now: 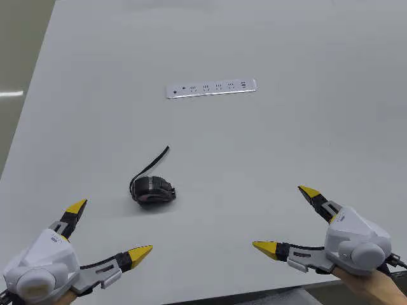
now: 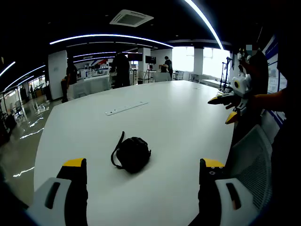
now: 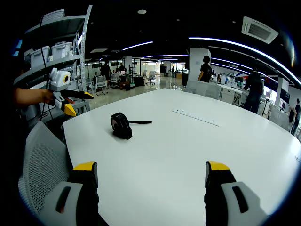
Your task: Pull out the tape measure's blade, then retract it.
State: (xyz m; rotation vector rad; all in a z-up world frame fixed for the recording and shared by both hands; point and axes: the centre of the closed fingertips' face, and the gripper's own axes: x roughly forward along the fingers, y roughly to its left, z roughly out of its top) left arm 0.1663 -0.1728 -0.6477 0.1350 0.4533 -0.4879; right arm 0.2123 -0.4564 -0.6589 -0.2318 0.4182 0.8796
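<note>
Jaws apart on your left gripper (image 1: pixel 109 229) and right gripper (image 1: pixel 286 218): clamp the rigid, likely slick tape measure (image 1: pixel 152 189) ahead across its flat sides.

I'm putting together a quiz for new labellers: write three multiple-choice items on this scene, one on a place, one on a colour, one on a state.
1. Relative to the power strip, where does the tape measure lie?
A. On top of it.
B. Nearer the person.
C. Farther from the person.

2. What colour are the jaw tips of the left gripper and right gripper?
A. Red.
B. Green.
C. Yellow.

3. In what state are the two grippers?
A. Both open, holding nothing.
B. Both shut on the tape measure.
C. One open, one shut.

Answers:
1 B: in the head view it lies between the strip and the grippers.
2 C: yellow tips show in every view.
3 A: both pairs of jaws stand spread over the bare table.
</note>
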